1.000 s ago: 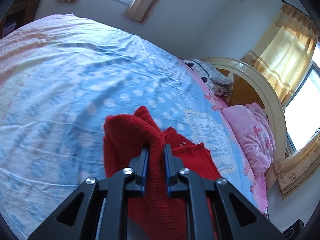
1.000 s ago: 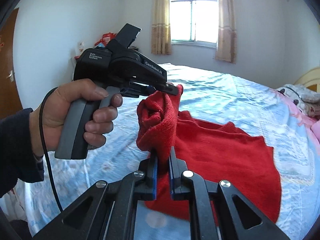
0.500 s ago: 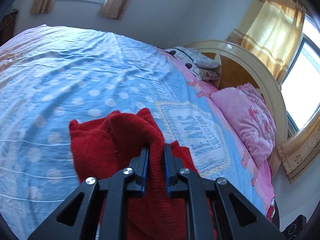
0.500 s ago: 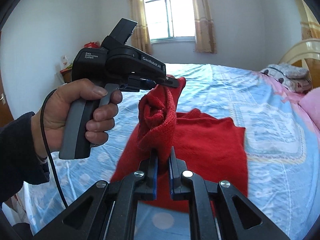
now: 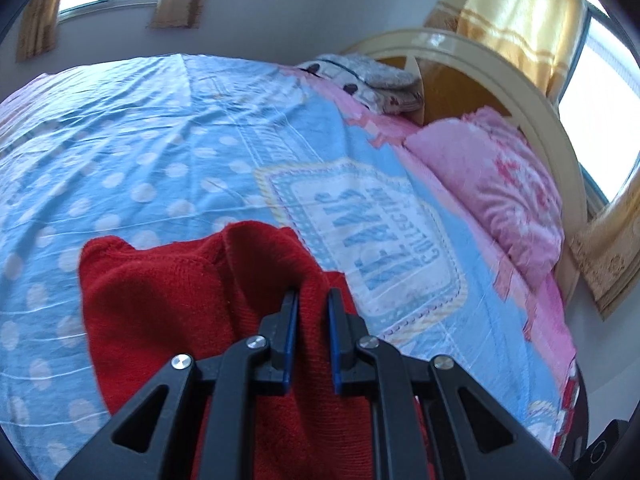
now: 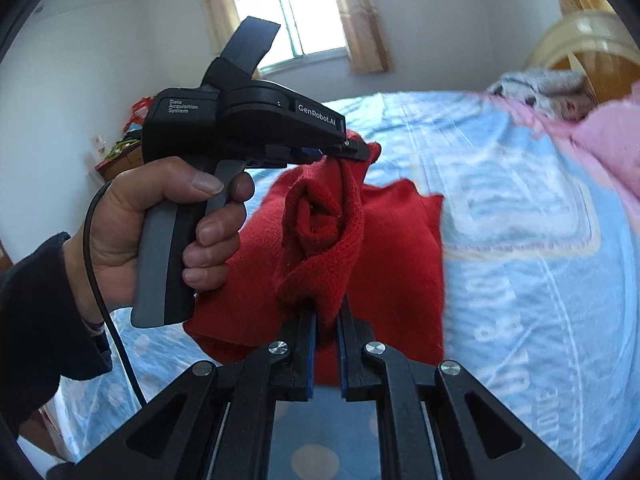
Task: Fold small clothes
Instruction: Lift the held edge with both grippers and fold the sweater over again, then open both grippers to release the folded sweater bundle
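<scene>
The red sweater (image 6: 400, 264) is partly lifted above the bed (image 5: 168, 160), with its lower part draped over the blue dotted sheet. The left hand-held gripper (image 5: 311, 304) is clamped on a bunched fold of the knit, and the right hand-held gripper (image 6: 326, 320) is clamped on another bunch just below it, so both pinch one gathered edge close together. Judging by the loose, crumpled hang, the fold looks under way but far from done: the edge has yet to be carried over, laid flat and smoothed. A pink pillow (image 5: 504, 196) lies well apart near the headboard
</scene>
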A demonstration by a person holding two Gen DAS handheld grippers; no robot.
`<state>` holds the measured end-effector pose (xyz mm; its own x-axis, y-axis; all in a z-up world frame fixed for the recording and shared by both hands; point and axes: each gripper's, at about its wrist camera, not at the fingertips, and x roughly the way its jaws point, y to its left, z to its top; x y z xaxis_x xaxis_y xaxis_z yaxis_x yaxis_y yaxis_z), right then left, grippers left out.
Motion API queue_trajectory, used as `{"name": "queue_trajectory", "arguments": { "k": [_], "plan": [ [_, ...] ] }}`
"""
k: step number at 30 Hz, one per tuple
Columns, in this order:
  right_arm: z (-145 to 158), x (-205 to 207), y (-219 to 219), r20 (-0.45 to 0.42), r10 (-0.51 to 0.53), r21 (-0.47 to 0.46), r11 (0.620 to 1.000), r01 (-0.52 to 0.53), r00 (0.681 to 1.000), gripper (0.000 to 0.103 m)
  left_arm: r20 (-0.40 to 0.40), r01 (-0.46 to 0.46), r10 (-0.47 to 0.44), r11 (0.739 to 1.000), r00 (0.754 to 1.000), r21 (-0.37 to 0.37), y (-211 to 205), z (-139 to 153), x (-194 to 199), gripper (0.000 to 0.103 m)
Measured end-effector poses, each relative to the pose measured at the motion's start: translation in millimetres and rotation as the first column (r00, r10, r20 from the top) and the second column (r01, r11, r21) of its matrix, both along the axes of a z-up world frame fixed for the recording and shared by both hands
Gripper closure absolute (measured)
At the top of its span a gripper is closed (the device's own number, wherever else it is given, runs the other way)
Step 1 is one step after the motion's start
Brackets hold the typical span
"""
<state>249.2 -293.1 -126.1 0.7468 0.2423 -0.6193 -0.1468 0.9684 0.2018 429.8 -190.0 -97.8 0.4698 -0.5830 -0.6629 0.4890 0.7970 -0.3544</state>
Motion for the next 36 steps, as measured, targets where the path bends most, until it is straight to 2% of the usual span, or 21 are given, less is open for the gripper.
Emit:
{"name": "queue_trajectory", "arguments": {
  "k": [6,8,13,15,16,19,21,23,27,29,31,36],
  "plan": [
    [-17,-1,-20,-0.089,-0.031,0.067,0.997,0.037,0.996,0.096,0.040,0.075,-0.080,0.991,0.996,0.108,-35,-5,-10,0.089],
    [-22,1,-25,-0.117,-0.035,0.090,0.995,0.046,0.993,0.096,0.057,0.085,-0.096,0.983,0.994,0.165,-47,-10,-13,0.089],
    [-28,2,-32,-0.144,-0.046,0.117,0.991,0.063,0.988,0.095,0.074,0.071,-0.091,0.969,0.993,0.238,-59,-20,-16,0.086],
    [-30,1,-37,-0.152,-0.052,0.137,0.988,0.073,0.987,0.095,0.097,0.056,-0.079,0.975,0.992,0.216,-56,-12,-21,0.080],
    [-30,1,-40,-0.157,-0.050,0.148,0.986,0.074,0.986,0.095,0.117,0.050,-0.072,0.982,0.991,0.181,-49,-2,-27,0.080],
    [-31,0,-44,-0.162,-0.047,0.148,0.986,0.071,0.986,0.095,0.171,0.036,-0.057,0.992,0.984,0.122,-28,19,-43,0.059],
    [-31,-1,-46,-0.164,-0.043,0.153,0.986,0.069,0.986,0.095,0.239,0.012,-0.037,0.994,0.970,0.106,-7,31,-61,0.043],
    [-31,-1,-49,-0.164,-0.042,0.171,0.983,0.070,0.986,0.095,0.291,-0.026,-0.011,0.992,0.957,0.122,12,31,-78,0.036],
    [-32,-7,-57,-0.146,-0.060,0.198,0.976,0.088,0.988,0.086,0.303,-0.086,0.034,0.984,0.952,0.159,42,9,-95,0.034],
    [-28,-13,-62,-0.120,-0.089,0.205,0.972,0.113,0.989,0.074,0.303,-0.113,0.055,0.977,0.951,0.180,54,-5,-100,0.034],
    [-24,-22,-67,-0.087,-0.126,0.199,0.970,0.142,0.988,0.065,0.287,-0.126,0.074,0.978,0.955,0.168,64,-15,-102,0.034],
    [-7,-23,-76,-0.035,-0.192,0.219,0.956,0.195,0.981,0.064,0.214,-0.120,0.094,0.986,0.972,0.115,75,-38,-100,0.031]
  ]
}}
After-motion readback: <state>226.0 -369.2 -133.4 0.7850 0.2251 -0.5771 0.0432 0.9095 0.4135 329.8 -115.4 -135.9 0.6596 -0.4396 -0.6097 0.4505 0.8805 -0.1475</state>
